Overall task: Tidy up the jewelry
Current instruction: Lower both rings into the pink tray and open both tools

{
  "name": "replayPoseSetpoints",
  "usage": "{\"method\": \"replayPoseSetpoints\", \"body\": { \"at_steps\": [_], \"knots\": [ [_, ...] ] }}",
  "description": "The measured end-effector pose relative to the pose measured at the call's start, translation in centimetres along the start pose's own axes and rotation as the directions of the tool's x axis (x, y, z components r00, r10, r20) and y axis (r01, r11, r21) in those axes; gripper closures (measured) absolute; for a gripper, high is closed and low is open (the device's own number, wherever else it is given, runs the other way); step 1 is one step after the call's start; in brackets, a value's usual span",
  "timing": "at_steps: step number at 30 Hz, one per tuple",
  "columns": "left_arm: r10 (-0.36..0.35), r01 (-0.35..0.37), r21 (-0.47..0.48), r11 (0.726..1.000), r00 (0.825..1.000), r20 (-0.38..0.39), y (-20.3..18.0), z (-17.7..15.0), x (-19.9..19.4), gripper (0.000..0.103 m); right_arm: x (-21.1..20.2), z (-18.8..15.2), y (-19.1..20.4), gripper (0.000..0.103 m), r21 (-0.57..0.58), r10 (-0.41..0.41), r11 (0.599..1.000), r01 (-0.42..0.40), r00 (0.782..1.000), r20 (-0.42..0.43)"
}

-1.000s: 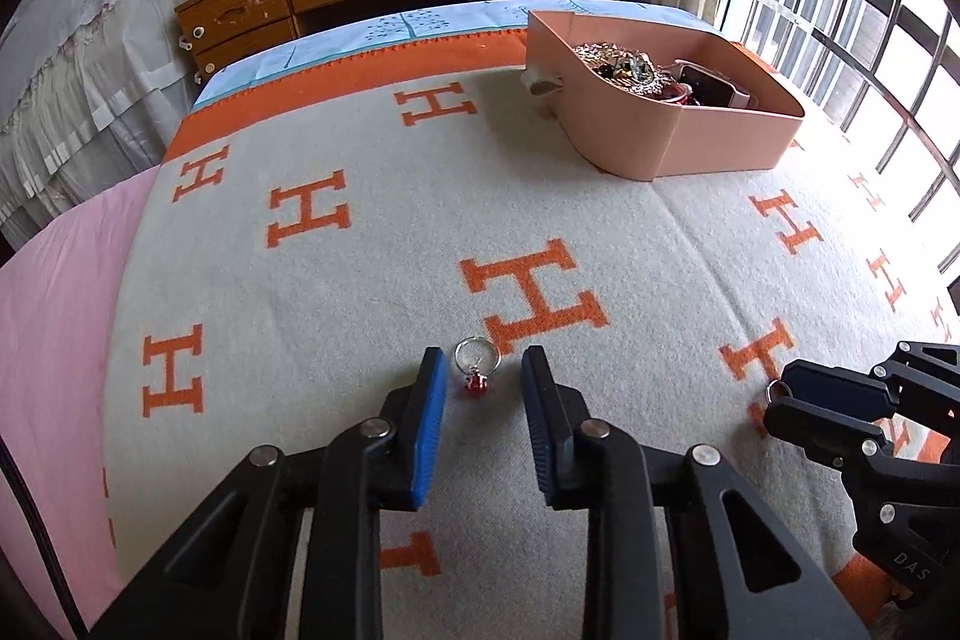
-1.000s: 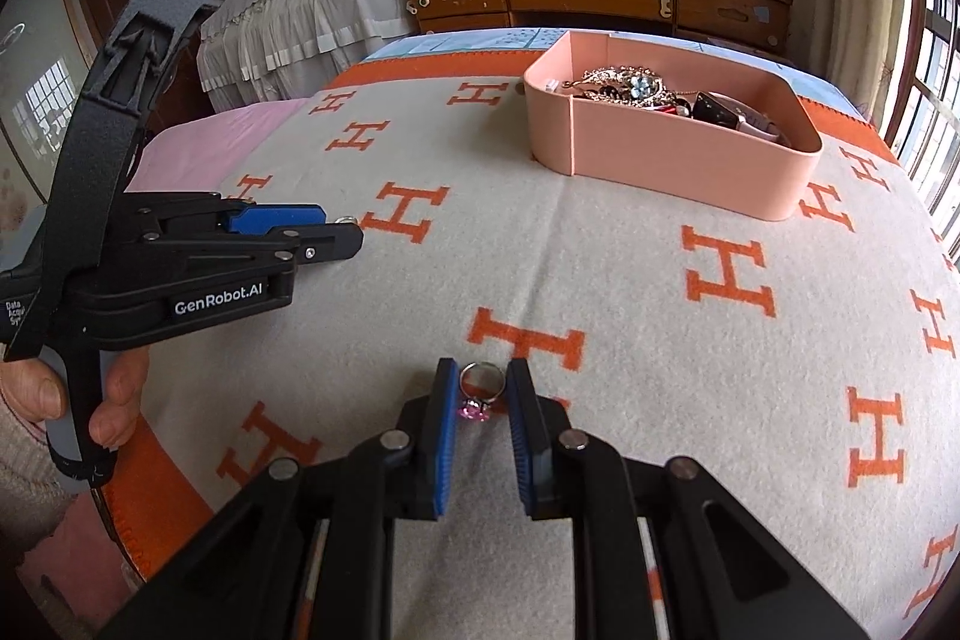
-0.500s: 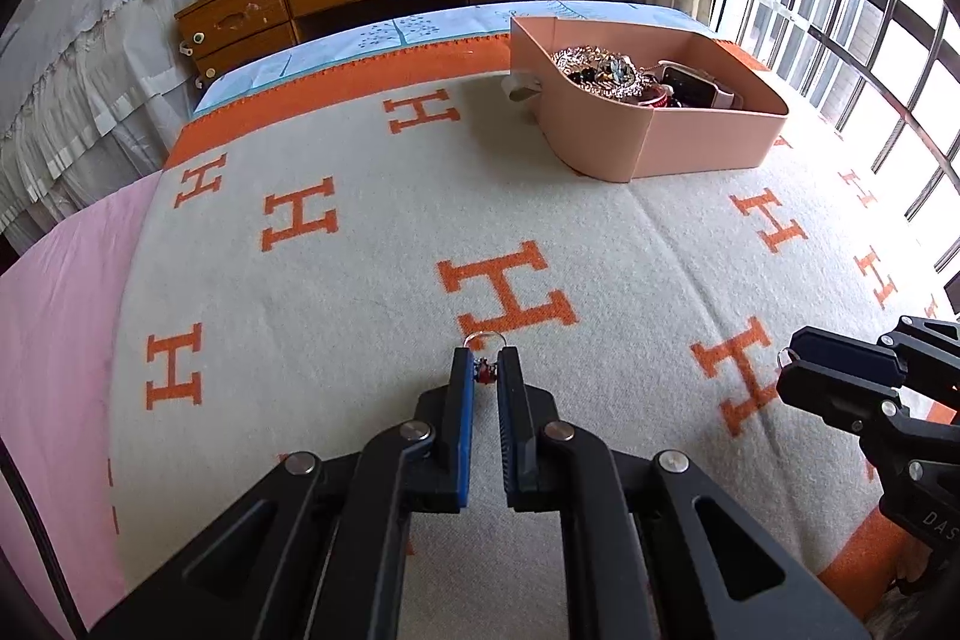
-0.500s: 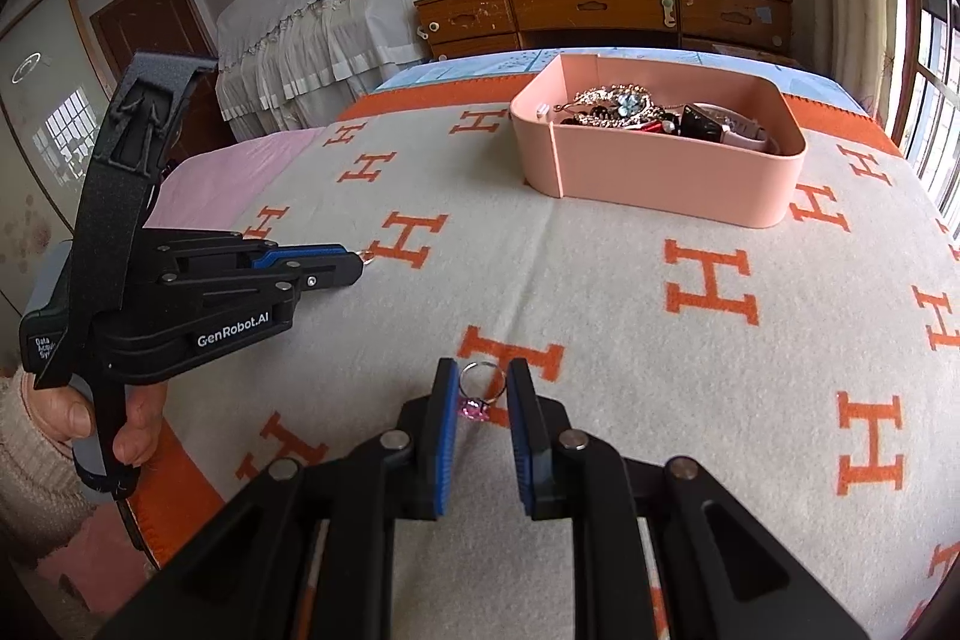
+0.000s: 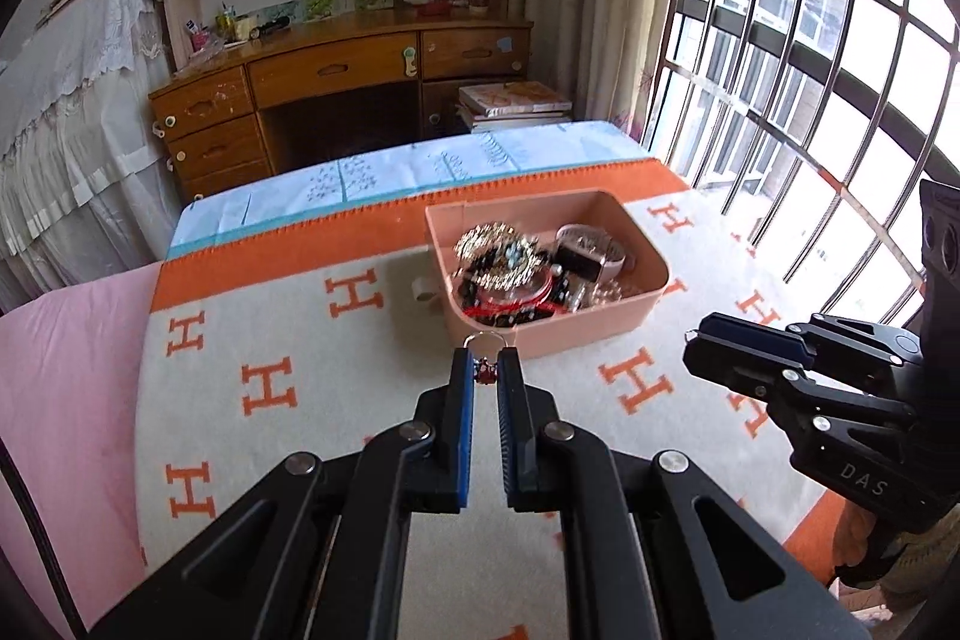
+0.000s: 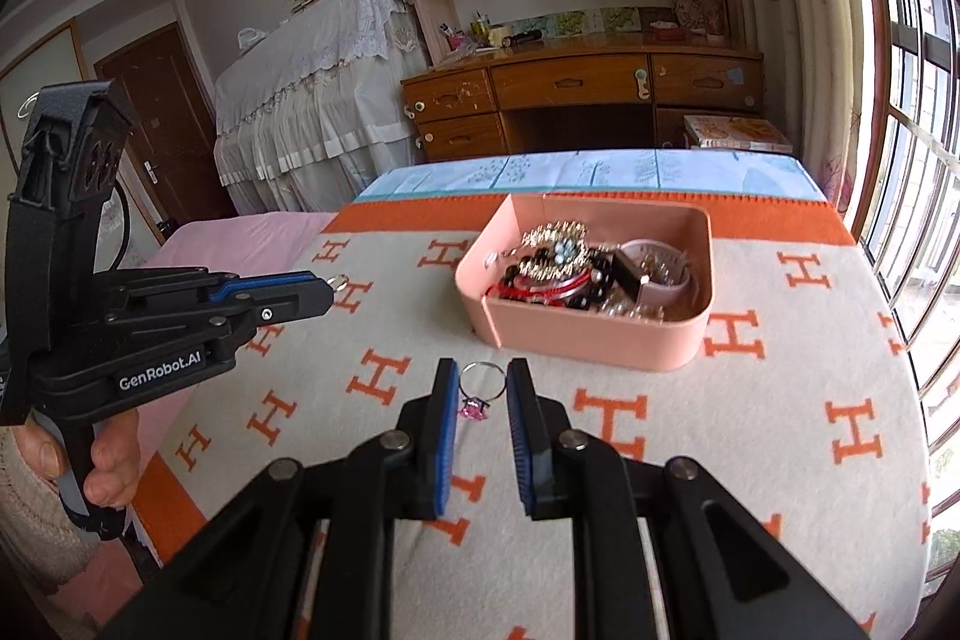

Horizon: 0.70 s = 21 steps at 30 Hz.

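The left claw (image 5: 485, 373) is clenched on a thin silver ring with a small red stone (image 5: 485, 369), pinching it at the very tips of the blue-padded fingers (image 5: 462, 400), stone between the pads and the band poking out in front. The right claw (image 6: 480, 394) likewise grips a thin silver ring with a pink stone (image 6: 477, 391), its band spanning the gap between the pads and the stone hanging low. Both rings are held up in the air above the cream blanket with orange H letters (image 6: 780, 400) that covers the bed, short of the peach-pink plastic tray (image 6: 600, 334), which already holds a tangle of beads, chains and a watch.

These rings look very light and stiff, but smooth and round, so they are likely to twist or slip out of a tip pinch if tilted or jolted. The safest hold is probably across the band, squarely between the flat pads, not on the faceted stone, which gives an uneven seat. The left ring, caught near its stone, seems the less secure of the two. A slow carry over the tray rim and a low release should keep them from bouncing out.
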<state>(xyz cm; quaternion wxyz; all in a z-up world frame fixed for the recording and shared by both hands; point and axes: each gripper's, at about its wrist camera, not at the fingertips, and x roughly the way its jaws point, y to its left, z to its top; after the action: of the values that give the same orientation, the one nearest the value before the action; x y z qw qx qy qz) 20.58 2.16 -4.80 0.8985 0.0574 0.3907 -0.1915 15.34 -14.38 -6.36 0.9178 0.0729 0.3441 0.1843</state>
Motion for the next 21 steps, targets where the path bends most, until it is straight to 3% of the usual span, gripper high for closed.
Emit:
{"method": "replayPoseSetpoints", "body": {
  "at_steps": [5, 9, 16, 21],
  "knots": [
    [-0.043, 0.044, -0.006, 0.999, 0.999, 0.015, -1.7, 4.7, 1.4, 0.098, 0.1, 5.1, -2.9, 0.087, 0.034, -0.015, 0.999, 0.013, 0.999, 0.034],
    [-0.094, 0.093, -0.025, 0.995, 0.995, -0.025, -3.0, 6.9, 4.5, 0.097, 2.1, 7.7, -5.8, 0.087, 0.105, -0.007, 0.994, 0.009, 1.0, -0.018],
    [-0.14, 0.137, -0.03, 0.99, 0.982, -0.124, -5.1, 7.1, 10.0, 0.097, 6.7, 6.8, -9.8, 0.086, 0.214, 0.012, 0.976, 0.024, 0.986, -0.165],
    [-0.146, 0.142, -0.035, 0.989, 0.976, -0.162, -5.6, 6.5, 11.9, 0.097, 8.2, 5.8, -11.4, 0.084, 0.27, 0.018, 0.962, 0.043, 0.975, -0.22]
  ]
}}
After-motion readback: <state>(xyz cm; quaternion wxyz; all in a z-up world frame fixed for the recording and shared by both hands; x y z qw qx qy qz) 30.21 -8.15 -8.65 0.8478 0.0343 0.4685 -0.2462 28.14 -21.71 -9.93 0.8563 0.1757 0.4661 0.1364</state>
